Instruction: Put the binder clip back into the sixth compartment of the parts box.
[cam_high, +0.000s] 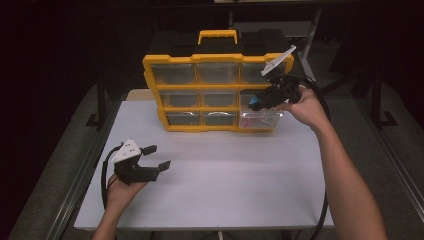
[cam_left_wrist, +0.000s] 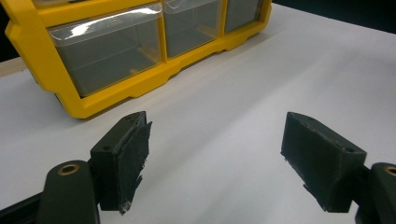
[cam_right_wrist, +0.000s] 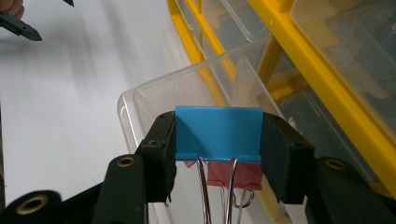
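Binder clip (cam_right_wrist: 218, 133), blue, medium, with paired wire handles: we carry it pinched by its two ends between the jaws of our right gripper (cam_high: 261, 100), directly above the pulled-out clear drawer (cam_right_wrist: 140, 100) at the bottom right of the yellow parts organizer (cam_high: 150, 85). Status, as we judge it: the clip is picked up and brought to the drawer; the release into it and the pushing shut of the drawer are left. Condition of the clip: flat blue back facing the gripper camera, clean, no dents visible; silver handles hanging toward us. Contents of the drawer: at least one pink binder clip (cam_right_wrist: 233, 175) beneath the blue one, partly hidden, so we cannot give a count. Organizer: stands upright at the far side of the white table (cam_high: 225, 190), three rows of three clear drawers, yellow carry handle on top; the other drawers look shut. Our left gripper (cam_high: 156, 157): rests low over the near left of the table, jaws spread wide with nothing between them, well apart from the organizer.
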